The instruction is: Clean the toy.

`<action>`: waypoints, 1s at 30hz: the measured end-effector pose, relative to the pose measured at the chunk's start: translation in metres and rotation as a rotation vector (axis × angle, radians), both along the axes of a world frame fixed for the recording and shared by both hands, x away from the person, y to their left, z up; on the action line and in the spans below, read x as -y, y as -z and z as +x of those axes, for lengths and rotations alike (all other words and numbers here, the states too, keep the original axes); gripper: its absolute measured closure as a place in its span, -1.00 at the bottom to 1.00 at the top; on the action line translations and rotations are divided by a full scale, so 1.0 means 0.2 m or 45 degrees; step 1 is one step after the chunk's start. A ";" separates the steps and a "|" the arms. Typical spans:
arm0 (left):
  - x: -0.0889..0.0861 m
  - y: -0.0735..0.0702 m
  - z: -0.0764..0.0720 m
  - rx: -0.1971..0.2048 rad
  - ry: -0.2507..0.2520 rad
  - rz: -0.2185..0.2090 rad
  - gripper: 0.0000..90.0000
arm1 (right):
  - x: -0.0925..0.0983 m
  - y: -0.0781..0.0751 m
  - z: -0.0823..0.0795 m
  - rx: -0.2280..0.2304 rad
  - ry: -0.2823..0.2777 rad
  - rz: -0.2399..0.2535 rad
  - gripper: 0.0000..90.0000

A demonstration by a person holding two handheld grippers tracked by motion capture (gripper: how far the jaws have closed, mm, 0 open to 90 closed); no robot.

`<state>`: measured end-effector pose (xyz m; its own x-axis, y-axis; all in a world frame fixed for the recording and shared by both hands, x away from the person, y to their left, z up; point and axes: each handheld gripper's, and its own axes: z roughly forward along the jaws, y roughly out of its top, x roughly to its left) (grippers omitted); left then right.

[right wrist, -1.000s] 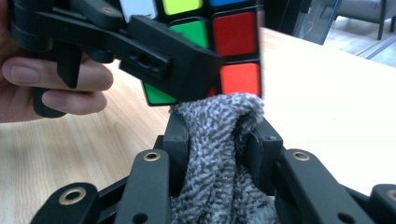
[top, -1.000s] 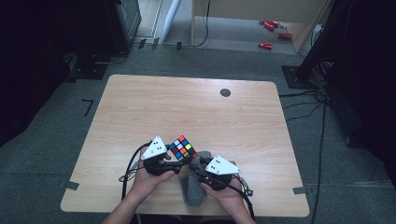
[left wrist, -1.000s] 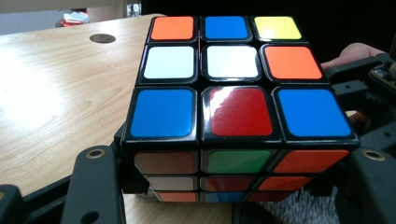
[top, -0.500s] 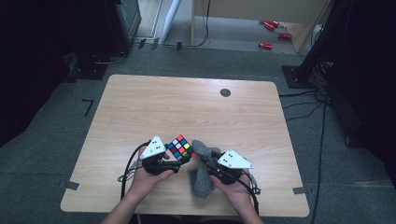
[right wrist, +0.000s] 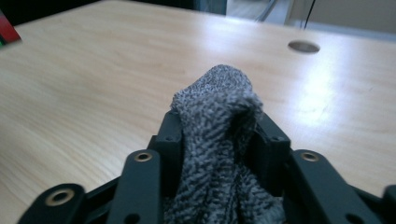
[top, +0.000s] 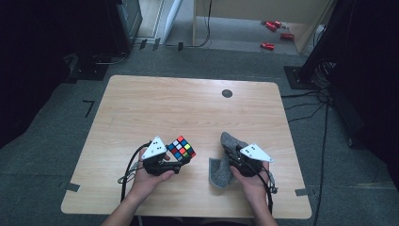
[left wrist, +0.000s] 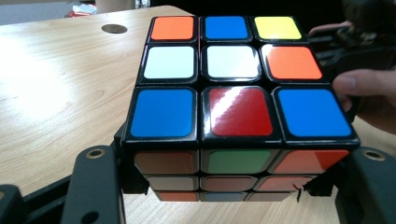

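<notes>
The puzzle cube [top: 182,149] sat clamped in the left gripper [top: 175,160] fingers, low over the near desk [top: 188,108]. To its right, well apart, the right gripper [top: 234,157], its jaws just eased wider, kept the grey cloth [top: 225,157] bunched between them.

The right tongs [top: 231,157], jaws just opening around the grey cloth [top: 225,162], now sit away from the puzzle cube [top: 181,149], nearer the surface's right edge.
</notes>
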<state>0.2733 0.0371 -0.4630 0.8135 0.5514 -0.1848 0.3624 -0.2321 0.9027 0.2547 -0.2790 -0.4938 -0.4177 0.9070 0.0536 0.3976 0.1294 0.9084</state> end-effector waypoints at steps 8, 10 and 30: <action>-0.03 0.00 0.03 -0.035 -0.047 -0.011 -0.23 | 0.00 -0.09 -0.02 0.097 0.047 0.000 -0.43; -0.03 0.00 0.03 -0.042 -0.056 -0.022 -0.23 | -0.01 -0.12 -0.04 0.131 0.027 0.012 -0.46; 0.02 -0.02 0.02 -0.138 -0.036 -0.101 -0.23 | -0.46 -0.02 -0.15 0.197 -0.395 -0.014 -0.56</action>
